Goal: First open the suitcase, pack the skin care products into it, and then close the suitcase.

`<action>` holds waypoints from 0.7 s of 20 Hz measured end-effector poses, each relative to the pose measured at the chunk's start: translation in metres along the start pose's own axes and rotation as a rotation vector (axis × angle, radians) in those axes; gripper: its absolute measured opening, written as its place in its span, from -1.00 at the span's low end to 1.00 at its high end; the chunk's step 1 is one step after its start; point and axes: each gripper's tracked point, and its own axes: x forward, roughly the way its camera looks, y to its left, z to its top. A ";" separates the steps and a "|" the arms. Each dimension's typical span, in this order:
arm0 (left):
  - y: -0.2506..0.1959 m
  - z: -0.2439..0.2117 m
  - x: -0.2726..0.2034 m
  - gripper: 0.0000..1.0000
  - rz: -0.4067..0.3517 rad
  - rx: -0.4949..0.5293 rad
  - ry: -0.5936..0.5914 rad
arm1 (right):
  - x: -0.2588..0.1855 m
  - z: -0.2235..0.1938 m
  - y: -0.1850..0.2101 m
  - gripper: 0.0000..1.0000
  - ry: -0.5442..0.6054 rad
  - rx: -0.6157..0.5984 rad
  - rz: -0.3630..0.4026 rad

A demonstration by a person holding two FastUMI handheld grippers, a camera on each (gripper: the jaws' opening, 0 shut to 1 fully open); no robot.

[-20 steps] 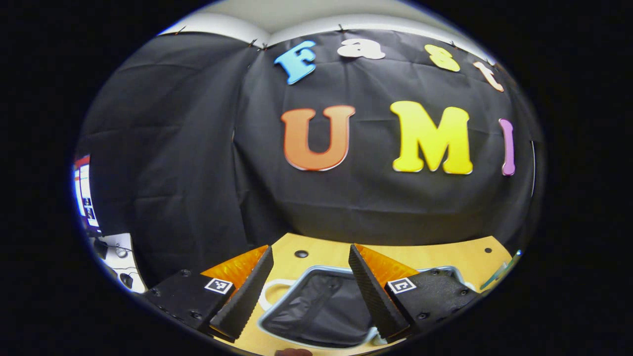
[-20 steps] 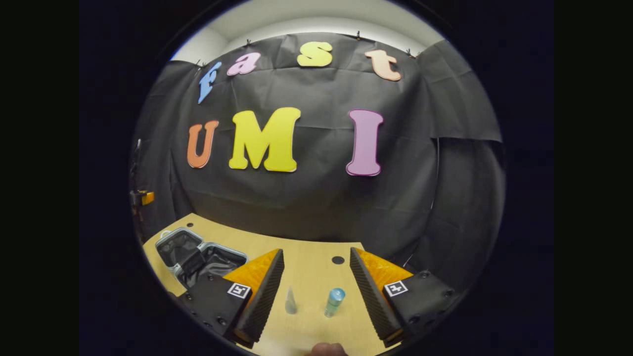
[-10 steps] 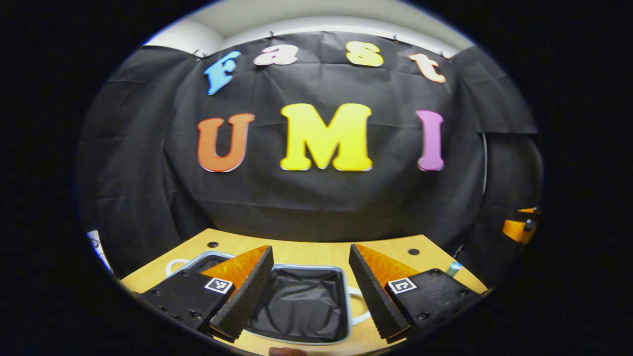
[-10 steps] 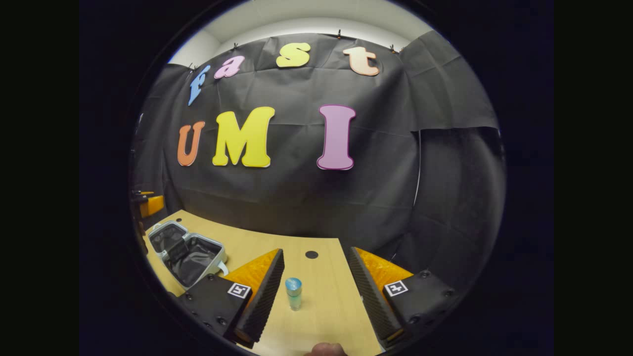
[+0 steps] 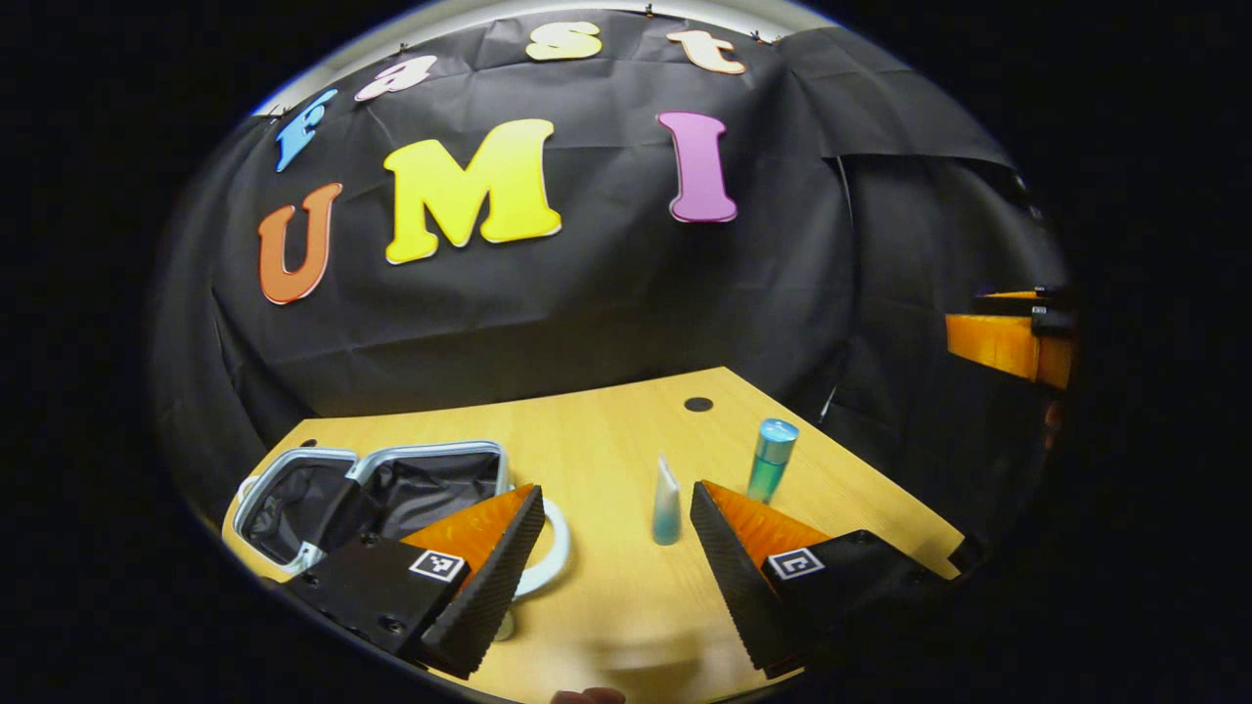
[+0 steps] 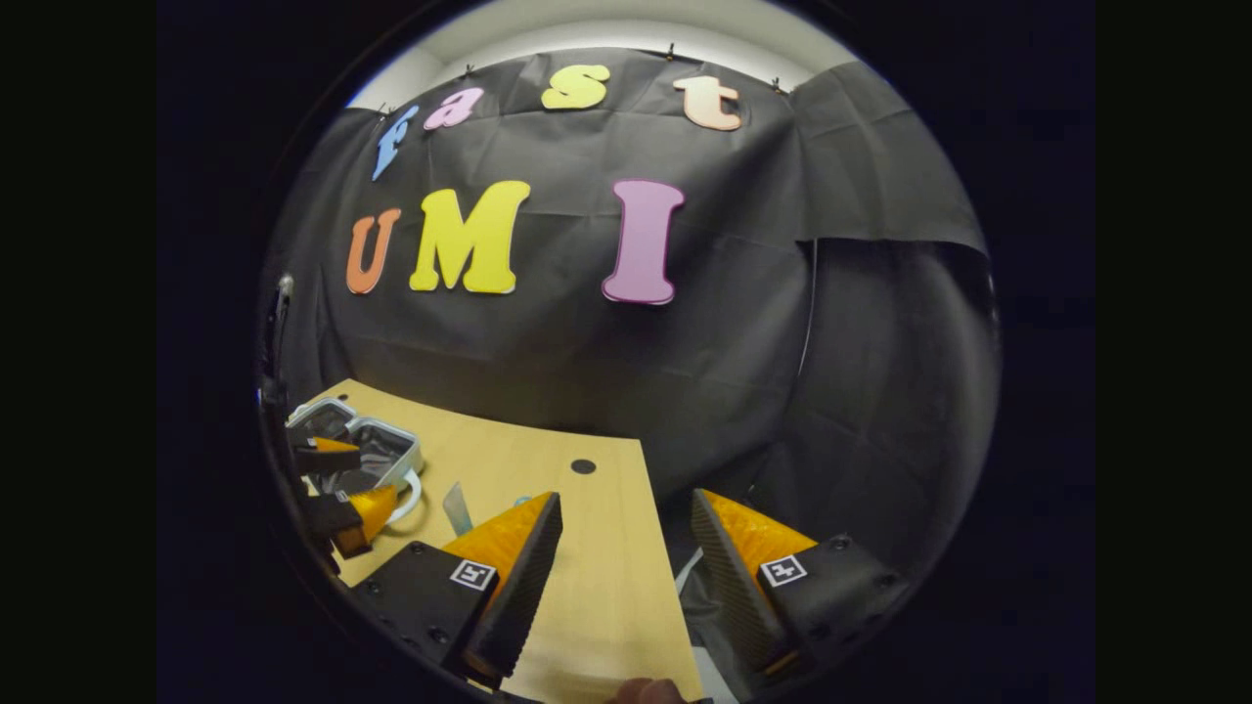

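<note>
Left claw: fingers apart, empty; tube just ahead between them, bottle beyond right finger, open suitcase left, on surface. Right claw: apart, empty.

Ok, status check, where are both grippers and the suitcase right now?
Left gripper open, empty. Right gripper open, empty. Suitcase open on table; tube and bottle upright, unpacked. Nothing in the way.

Smooth wood table, cloth-lined suitcase
</note>
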 end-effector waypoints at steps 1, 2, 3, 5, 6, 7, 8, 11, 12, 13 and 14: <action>-0.004 -0.009 0.009 0.92 0.004 -0.008 0.016 | 0.000 -0.005 -0.002 0.59 0.012 0.012 -0.006; -0.011 -0.018 0.020 0.92 0.006 -0.020 0.037 | 0.000 -0.012 -0.003 0.58 0.023 0.022 -0.011; -0.015 -0.027 0.030 0.92 0.013 -0.024 0.062 | 0.000 -0.017 -0.003 0.58 0.032 0.026 -0.012; -0.014 -0.049 0.053 0.94 0.020 -0.032 0.109 | -0.001 -0.030 -0.004 0.58 0.056 0.017 -0.010; -0.011 -0.060 0.065 0.94 0.019 -0.041 0.128 | -0.003 -0.037 -0.005 0.58 0.071 0.009 -0.007; -0.009 -0.069 0.075 0.94 0.018 -0.052 0.145 | -0.004 -0.044 -0.007 0.58 0.088 0.002 -0.007; -0.010 -0.077 0.082 0.94 0.018 -0.058 0.162 | -0.005 -0.051 -0.012 0.58 0.104 -0.003 -0.010; -0.010 -0.087 0.102 0.91 0.021 -0.071 0.184 | -0.008 -0.064 -0.028 0.59 0.138 -0.001 -0.038; -0.011 -0.089 0.108 0.87 0.020 -0.067 0.190 | -0.008 -0.068 -0.032 0.59 0.149 0.005 -0.045; -0.015 -0.092 0.113 0.80 0.011 -0.063 0.200 | -0.008 -0.071 -0.034 0.59 0.159 0.010 -0.050; -0.017 -0.096 0.118 0.75 0.004 -0.061 0.209 | -0.008 -0.073 -0.034 0.58 0.165 0.013 -0.052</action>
